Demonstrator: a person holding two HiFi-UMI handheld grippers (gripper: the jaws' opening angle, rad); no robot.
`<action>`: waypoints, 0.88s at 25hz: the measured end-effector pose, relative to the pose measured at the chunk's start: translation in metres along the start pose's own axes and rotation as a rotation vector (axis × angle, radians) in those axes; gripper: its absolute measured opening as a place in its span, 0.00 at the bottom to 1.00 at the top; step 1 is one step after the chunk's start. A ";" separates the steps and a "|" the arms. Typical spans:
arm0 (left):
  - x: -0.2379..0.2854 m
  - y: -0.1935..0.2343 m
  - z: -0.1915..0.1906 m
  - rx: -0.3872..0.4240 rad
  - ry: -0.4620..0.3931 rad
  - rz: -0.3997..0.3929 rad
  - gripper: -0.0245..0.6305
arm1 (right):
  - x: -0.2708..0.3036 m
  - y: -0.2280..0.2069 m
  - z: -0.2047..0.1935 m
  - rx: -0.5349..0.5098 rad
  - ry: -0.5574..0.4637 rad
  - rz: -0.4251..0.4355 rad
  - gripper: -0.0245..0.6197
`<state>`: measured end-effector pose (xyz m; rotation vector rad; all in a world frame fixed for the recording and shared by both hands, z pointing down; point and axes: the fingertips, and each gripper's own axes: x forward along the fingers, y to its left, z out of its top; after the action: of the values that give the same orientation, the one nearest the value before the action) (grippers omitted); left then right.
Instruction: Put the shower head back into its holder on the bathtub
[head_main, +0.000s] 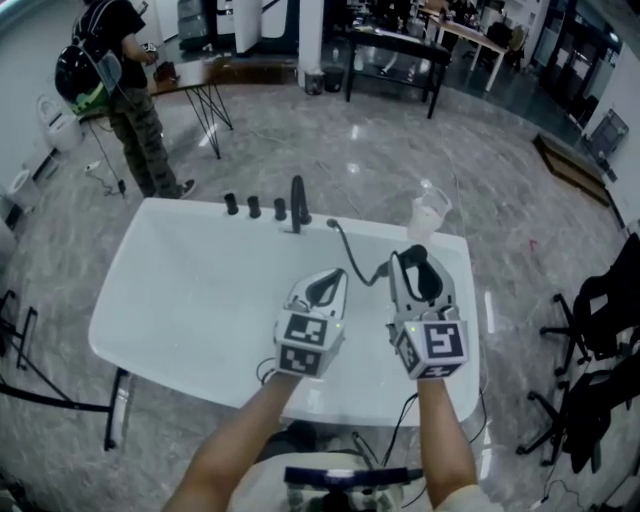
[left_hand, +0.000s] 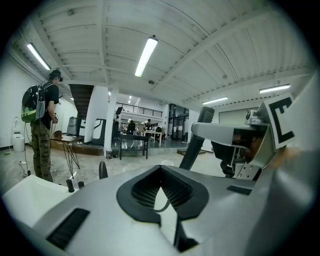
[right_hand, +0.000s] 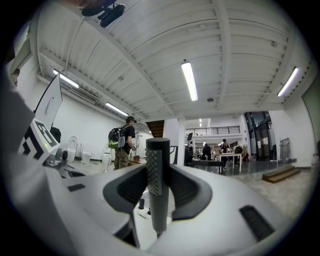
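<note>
The shower head is a black stick handle, held upright over the right part of the white bathtub. My right gripper is shut on it. In the right gripper view the shower head stands between the two dark pads. Its black hose runs from the handle to the tub's far rim near the black faucet. My left gripper hovers beside the right one, jaws together, holding nothing. The left gripper view shows the handle to its right. I cannot tell which fitting is the holder.
Three black knobs stand left of the faucet on the far rim. A clear plastic cup sits at the tub's far right corner. A person with a backpack stands beyond the tub by a table. Black office chairs are at right.
</note>
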<state>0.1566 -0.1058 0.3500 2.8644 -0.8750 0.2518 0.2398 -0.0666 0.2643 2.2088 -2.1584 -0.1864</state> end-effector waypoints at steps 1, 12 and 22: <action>0.005 0.004 0.001 0.004 0.000 -0.008 0.04 | 0.007 -0.001 0.000 -0.004 0.002 -0.002 0.26; 0.032 0.054 0.009 -0.017 -0.005 -0.046 0.04 | 0.083 -0.026 0.056 -0.039 -0.056 0.003 0.26; 0.040 0.103 0.039 0.012 -0.045 -0.062 0.04 | 0.148 -0.012 0.118 -0.174 -0.073 0.057 0.26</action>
<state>0.1357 -0.2187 0.3284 2.9133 -0.7926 0.1877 0.2404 -0.2079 0.1379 2.0736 -2.1466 -0.4408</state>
